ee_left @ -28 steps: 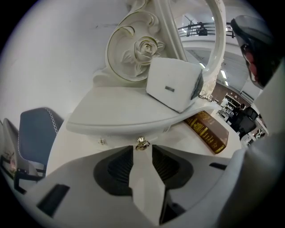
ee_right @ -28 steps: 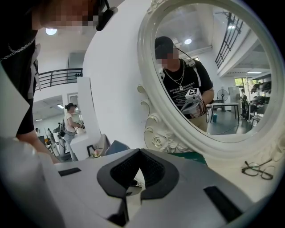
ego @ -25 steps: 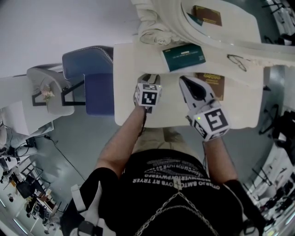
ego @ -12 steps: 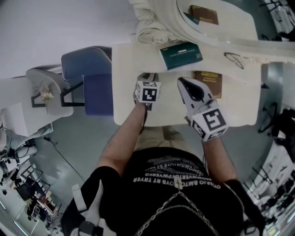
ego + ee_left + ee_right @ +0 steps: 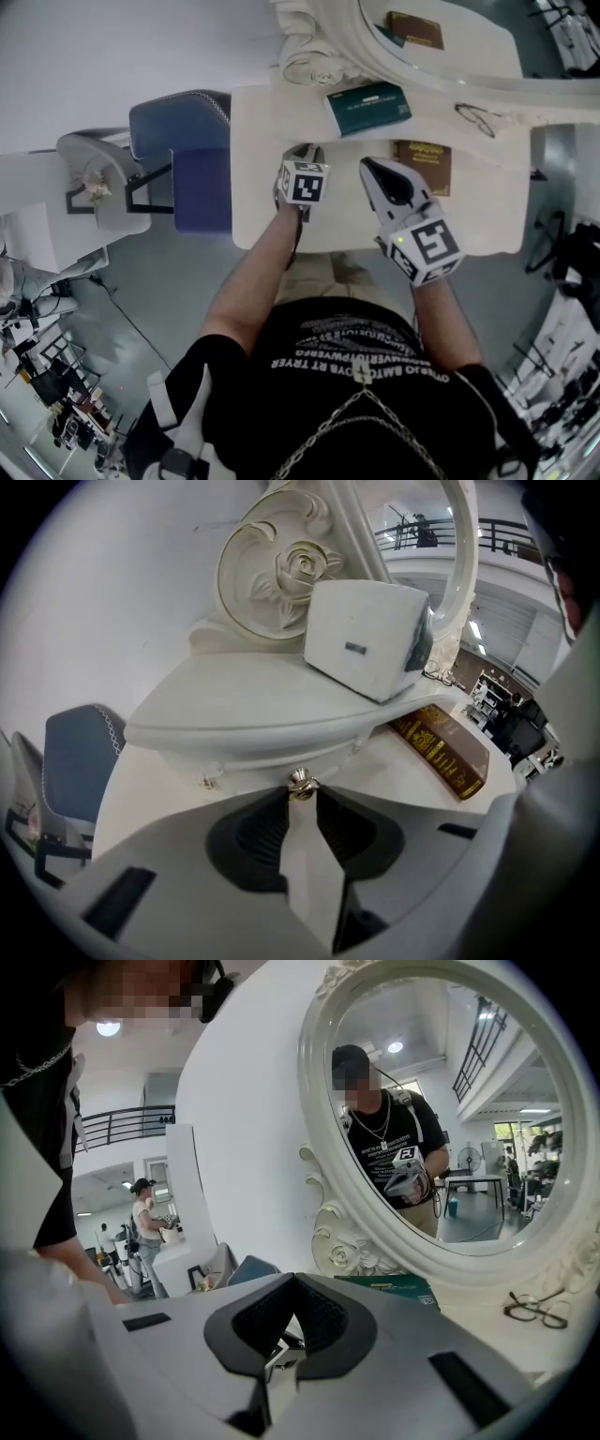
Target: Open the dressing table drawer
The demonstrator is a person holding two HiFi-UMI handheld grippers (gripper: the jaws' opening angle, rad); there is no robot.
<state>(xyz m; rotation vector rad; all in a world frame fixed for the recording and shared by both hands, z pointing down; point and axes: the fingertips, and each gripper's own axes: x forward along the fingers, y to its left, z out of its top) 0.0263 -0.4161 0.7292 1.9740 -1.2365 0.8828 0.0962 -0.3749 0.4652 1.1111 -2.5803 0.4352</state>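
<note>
The cream dressing table [image 5: 267, 220] has a small drawer [image 5: 248, 759] under its raised shelf, with a little metal knob [image 5: 301, 782] on the front. My left gripper [image 5: 300, 791] points down at this knob. Its jaws have just been closing, and both tips now touch the knob's sides. In the head view the left gripper [image 5: 302, 152] stands at the shelf's front edge, and its marker cube hides the knob. Just to the right, my right gripper [image 5: 368, 166] hovers over the tabletop. Its tips meet and hold nothing, as the right gripper [image 5: 295, 1279] view shows.
A green book [image 5: 367, 108] lies on the shelf below the oval mirror [image 5: 450, 70]. A brown book [image 5: 424, 167] lies on the tabletop right of the right gripper, and glasses [image 5: 478, 119] lie farther right. A blue chair [image 5: 183, 164] stands left of the table.
Both grippers stay where they were over the table. Only the head view shifts slightly.
</note>
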